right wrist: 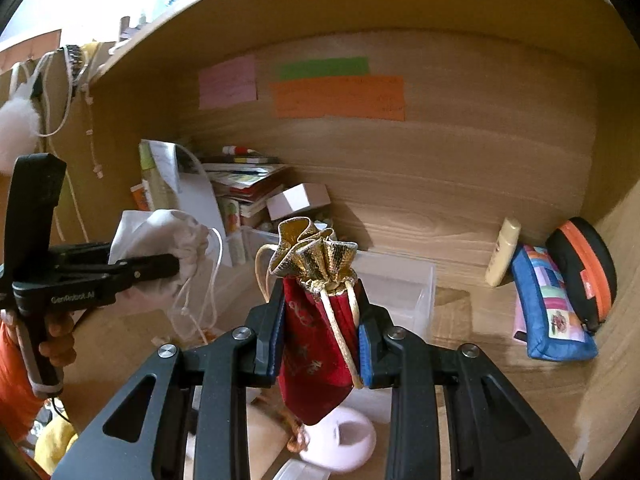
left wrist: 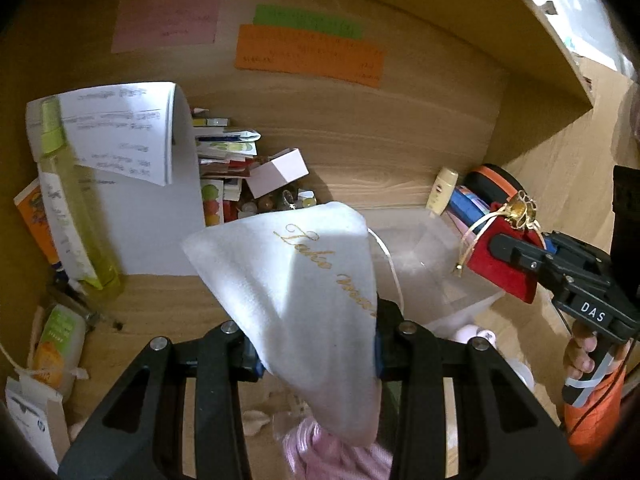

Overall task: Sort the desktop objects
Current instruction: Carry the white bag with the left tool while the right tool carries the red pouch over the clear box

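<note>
In the left wrist view, the left gripper (left wrist: pixel 316 354) is clenching a white drawstring pouch (left wrist: pixel 296 288) with gold script — the cloth is rising from between the fingers and filling the gap. Just beyond the fingertips, slightly right, a clear plastic bin (left wrist: pixel 430 264) is sitting on the wooden desk (left wrist: pixel 168 304); what it holds cannot be told. Far right of the fingers, the right gripper (left wrist: pixel 500 246) is pinching a red pouch (left wrist: pixel 502 270) with a gold frilled top. Left of the fingers, a yellow-green bottle (left wrist: pixel 76 208) is standing before white papers (left wrist: pixel 132 168).

In the right wrist view, the right gripper (right wrist: pixel 320 332) is squeezing the red pouch (right wrist: pixel 314 356) upright between its blue pads, gold cords hanging down its front. Directly ahead of the fingertips, the clear bin (right wrist: pixel 404 292) is lying open. Far left, the left gripper (right wrist: pixel 176 266) is gripping the white pouch (right wrist: pixel 160 248). Right of the fingers, a blue patchwork case (right wrist: pixel 550 308) and a black-and-orange case (right wrist: pixel 584 272) are leaning near the desk's back panel (right wrist: pixel 460 168), where pink, green and orange notes (right wrist: pixel 340 96) are sticking.
</note>
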### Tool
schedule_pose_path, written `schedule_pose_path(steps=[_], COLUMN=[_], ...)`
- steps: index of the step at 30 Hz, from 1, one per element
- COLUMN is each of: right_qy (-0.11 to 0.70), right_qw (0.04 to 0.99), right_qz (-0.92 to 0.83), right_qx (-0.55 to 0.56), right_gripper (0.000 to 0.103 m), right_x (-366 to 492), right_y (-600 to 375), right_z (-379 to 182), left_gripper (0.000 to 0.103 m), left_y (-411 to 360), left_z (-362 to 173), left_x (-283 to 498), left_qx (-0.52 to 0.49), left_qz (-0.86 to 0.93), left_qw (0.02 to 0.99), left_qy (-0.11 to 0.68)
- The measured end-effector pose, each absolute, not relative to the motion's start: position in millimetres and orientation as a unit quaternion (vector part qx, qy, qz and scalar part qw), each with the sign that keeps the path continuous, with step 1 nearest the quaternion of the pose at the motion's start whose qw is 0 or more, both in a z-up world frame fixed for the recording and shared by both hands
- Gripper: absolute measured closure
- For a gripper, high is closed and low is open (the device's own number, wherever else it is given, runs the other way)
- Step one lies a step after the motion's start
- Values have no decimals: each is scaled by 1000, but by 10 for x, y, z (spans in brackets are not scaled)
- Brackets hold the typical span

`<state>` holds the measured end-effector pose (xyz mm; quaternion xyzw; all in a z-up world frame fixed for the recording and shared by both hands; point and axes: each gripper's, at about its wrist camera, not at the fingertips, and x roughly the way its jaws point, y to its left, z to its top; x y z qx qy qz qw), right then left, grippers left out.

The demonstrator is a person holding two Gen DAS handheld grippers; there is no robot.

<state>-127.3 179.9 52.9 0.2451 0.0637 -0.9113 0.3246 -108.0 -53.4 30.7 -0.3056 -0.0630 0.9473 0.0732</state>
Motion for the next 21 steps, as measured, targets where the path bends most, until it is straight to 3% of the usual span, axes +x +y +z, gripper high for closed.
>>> schedule_pose_path(steps=[8,15,21], right_qy=[42,54,58], right_qw=[337,335,334], right_qz=[-895,-884,-881], right_qx=[289,321,331], right_gripper=[77,74,74], right_x=[-1649,-1724,-1738], right_y=[1700,1674,1656], right_z=[268,72,24], left_gripper=[65,64,41], left_y=[-439,-268,-274], left_z=[80,-95,-61], left_x=[-1455,-1541,-1492], left_qx=[-338,-347,-329], left_qz=[936,935,941], left_qw=[72,70,67], left_qy=[-71,-26,-25])
